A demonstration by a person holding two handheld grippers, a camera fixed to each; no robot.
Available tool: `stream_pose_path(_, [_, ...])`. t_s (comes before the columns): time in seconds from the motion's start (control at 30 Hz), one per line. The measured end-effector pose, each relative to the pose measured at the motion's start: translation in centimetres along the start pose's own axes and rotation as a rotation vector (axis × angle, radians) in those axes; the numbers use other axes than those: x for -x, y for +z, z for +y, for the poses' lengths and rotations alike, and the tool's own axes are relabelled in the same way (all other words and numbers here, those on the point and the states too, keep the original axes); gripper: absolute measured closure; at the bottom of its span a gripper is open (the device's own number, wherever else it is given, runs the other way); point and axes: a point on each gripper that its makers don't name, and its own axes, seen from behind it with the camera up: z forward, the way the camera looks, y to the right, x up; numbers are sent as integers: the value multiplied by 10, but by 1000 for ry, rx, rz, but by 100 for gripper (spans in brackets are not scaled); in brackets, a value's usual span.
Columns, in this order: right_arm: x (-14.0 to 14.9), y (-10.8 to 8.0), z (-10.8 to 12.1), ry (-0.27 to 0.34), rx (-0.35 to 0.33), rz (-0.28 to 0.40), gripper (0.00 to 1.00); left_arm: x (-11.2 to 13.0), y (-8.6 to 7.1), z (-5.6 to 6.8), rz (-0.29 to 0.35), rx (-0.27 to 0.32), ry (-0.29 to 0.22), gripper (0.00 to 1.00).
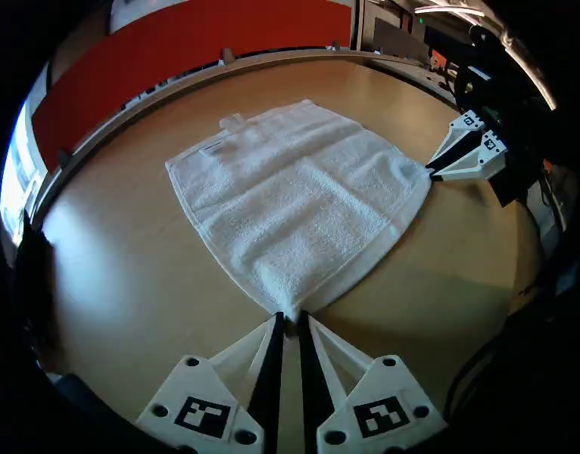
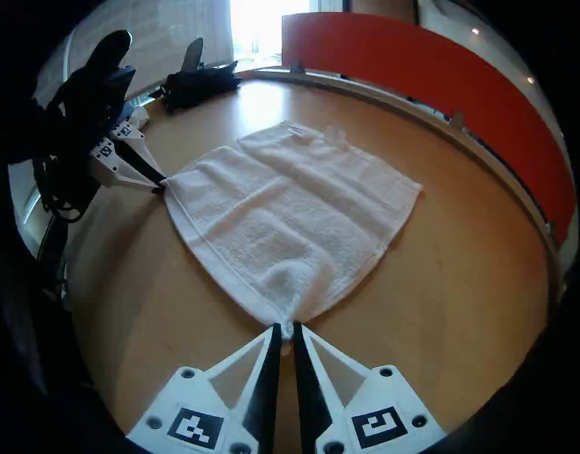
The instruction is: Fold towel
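Wooden table [image 1: 138, 250] — red panel [image 1: 214, 38] behind; black object [image 2: 203, 79] at edge.

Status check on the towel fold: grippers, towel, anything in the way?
Left gripper shut on one corner of towel; right gripper shut on the adjacent corner. Lies flat on table. Black gear at table edge, apart from it.

The towel [image 1: 297, 197] is plain white, nubbly all over, with a smoother band along its edge. The tabletop [image 1: 138, 303] is light honey-brown wood. The left claw [image 1: 291, 321] and right claw [image 2: 283, 329] are white with black inner faces and black-and-white square markers. The panel [image 1: 191, 45] behind is bright orange-red
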Motion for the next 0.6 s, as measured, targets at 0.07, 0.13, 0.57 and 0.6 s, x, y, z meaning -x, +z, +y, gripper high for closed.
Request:
stream_pose_path(0.07, [-1, -1, 0, 2, 1, 1, 89, -1, 0, 0, -1, 2, -8, 88])
stream_pose_path(0.13, [-3, -3, 0, 5, 4, 9, 89, -1, -1, 2, -2, 9, -18, 88])
stream_pose_path(0.57, [-33, -32, 7, 13, 22, 84, 89, -25, -32, 1, 51, 3, -70, 88])
stream_pose_path(0.6, [-36, -35, 8, 10, 23, 92, 89, -28, -35, 0, 55, 2, -73, 88])
